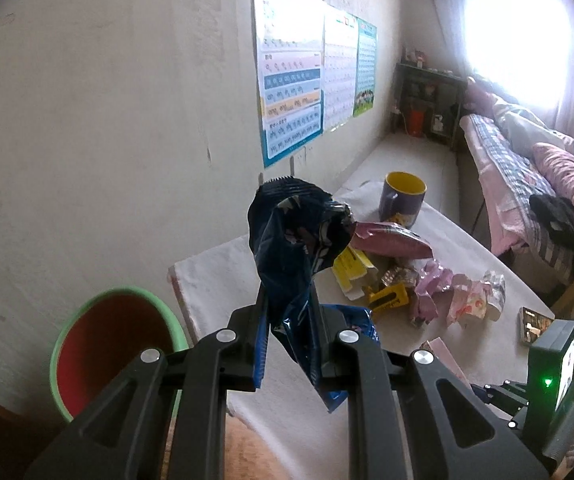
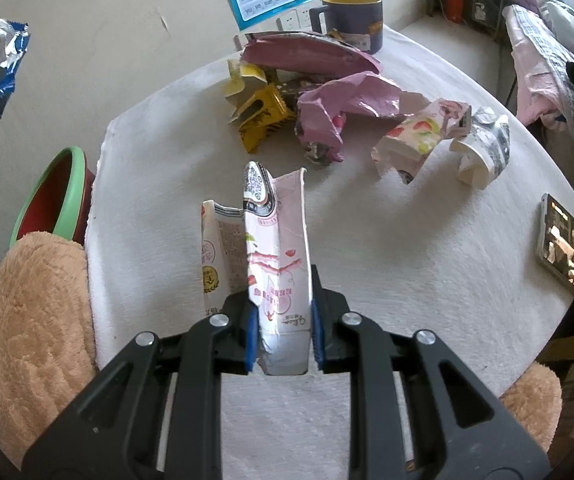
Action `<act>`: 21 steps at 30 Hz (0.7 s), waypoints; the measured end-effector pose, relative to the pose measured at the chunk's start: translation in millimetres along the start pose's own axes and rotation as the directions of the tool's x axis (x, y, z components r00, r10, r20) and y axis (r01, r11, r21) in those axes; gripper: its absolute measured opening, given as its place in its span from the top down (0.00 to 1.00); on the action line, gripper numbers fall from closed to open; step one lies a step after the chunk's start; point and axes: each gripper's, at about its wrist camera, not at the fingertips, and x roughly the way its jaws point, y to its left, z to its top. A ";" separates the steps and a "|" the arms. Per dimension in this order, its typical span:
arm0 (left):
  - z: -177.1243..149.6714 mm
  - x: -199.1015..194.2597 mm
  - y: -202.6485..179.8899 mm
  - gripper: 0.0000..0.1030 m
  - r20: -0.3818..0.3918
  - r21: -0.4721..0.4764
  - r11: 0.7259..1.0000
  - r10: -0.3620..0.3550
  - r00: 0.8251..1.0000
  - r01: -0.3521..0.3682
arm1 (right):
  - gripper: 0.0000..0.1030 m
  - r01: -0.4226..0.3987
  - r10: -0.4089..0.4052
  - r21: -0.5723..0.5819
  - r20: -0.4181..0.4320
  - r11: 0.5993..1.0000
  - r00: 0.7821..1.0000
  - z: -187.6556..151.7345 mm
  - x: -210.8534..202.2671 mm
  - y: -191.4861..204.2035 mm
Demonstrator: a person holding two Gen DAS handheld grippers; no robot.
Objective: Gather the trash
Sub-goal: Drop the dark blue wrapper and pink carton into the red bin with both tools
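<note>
Home bedroom, lived-in. Bed (image 1: 527, 168) with plaid and pink floral bedding along the right side, under a bright curtained window (image 1: 523, 32). Children's learning charts (image 1: 293, 92) taped to a scuffed plaster wall, a wall socket (image 2: 291, 20) just below them. Dark shelf unit (image 1: 427, 100) with small items at the far end. Table (image 2: 407, 260) under a white cloth carries a purple mug (image 2: 353, 16) with yellow inside, a phone (image 2: 571, 252) and snack wrappers (image 2: 339, 120). Green-rimmed red bin (image 1: 107, 344) stands beside the table, by the wall.
</note>
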 end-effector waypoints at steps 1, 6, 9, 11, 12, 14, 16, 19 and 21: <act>0.3 -0.9 3.9 0.86 0.000 -0.010 1.000 -0.004 1.000 0.004 | 0.80 0.001 -0.001 -0.002 -0.001 1.000 1.000 -0.1 0.0 1.0; -1.3 -5.2 15.7 0.86 0.007 -0.040 0.999 0.000 1.000 0.000 | 0.80 0.006 -0.006 -0.018 -0.007 1.000 1.000 1.3 -0.5 8.8; -2.1 -8.7 22.2 0.86 0.014 -0.054 0.999 0.004 1.000 -0.004 | 0.80 0.010 -0.010 -0.029 -0.010 1.000 1.000 1.5 -0.6 13.9; -1.7 -10.8 25.1 0.86 0.018 -0.058 0.998 0.011 1.000 -0.010 | 0.80 0.011 -0.012 -0.036 -0.012 0.999 1.000 1.3 -0.6 17.4; -1.2 -12.1 26.4 0.86 0.021 -0.058 0.998 0.017 1.000 -0.016 | 0.80 0.012 -0.012 -0.039 -0.011 0.999 1.000 1.0 -0.9 19.2; -0.8 -15.3 28.5 0.86 0.029 -0.058 0.998 0.027 0.999 -0.026 | 0.80 0.013 -0.014 -0.048 -0.010 0.999 1.000 1.2 -1.9 23.8; -0.1 -18.6 31.7 0.86 0.040 -0.059 0.998 0.038 0.998 -0.035 | 0.80 0.015 -0.015 -0.056 -0.009 0.998 1.000 1.2 -2.9 27.9; 2.0 -24.8 37.4 0.86 0.058 -0.060 0.997 0.052 0.997 -0.049 | 0.80 0.016 -0.016 -0.067 -0.008 0.998 1.000 1.8 -4.5 34.8; 2.8 -28.8 41.4 0.86 0.069 -0.064 0.996 0.059 0.996 -0.054 | 0.80 0.016 -0.016 -0.077 -0.004 0.997 1.000 3.1 -6.7 39.6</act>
